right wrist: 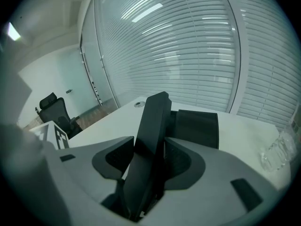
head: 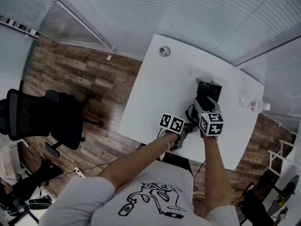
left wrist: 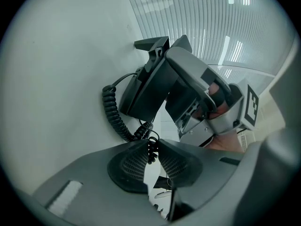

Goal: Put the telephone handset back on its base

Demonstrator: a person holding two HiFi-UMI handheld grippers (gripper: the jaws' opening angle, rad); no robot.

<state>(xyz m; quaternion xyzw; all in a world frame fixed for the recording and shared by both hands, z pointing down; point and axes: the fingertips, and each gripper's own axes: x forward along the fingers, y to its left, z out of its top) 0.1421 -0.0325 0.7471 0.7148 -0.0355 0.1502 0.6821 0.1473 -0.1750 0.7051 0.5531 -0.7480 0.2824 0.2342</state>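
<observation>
The black telephone base [head: 208, 89] stands on the white table [head: 160, 93], right of centre. My right gripper [head: 206, 109] is shut on the black handset [right wrist: 151, 135], which stands nearly upright between the pads just in front of the base [right wrist: 197, 127]. My left gripper [left wrist: 150, 149] is shut on the black coiled cord [left wrist: 113, 112], which runs from the pads to the base [left wrist: 141, 91]. In the head view the left gripper [head: 186, 126] sits close beside the right one, near the table's front edge.
A clear plastic bottle [head: 254, 106] lies at the table's right edge and shows as well in the right gripper view, bottle [right wrist: 280, 152]. A round cable grommet [head: 164, 51] is at the far end. A black office chair [head: 42, 119] stands on the wood floor, left.
</observation>
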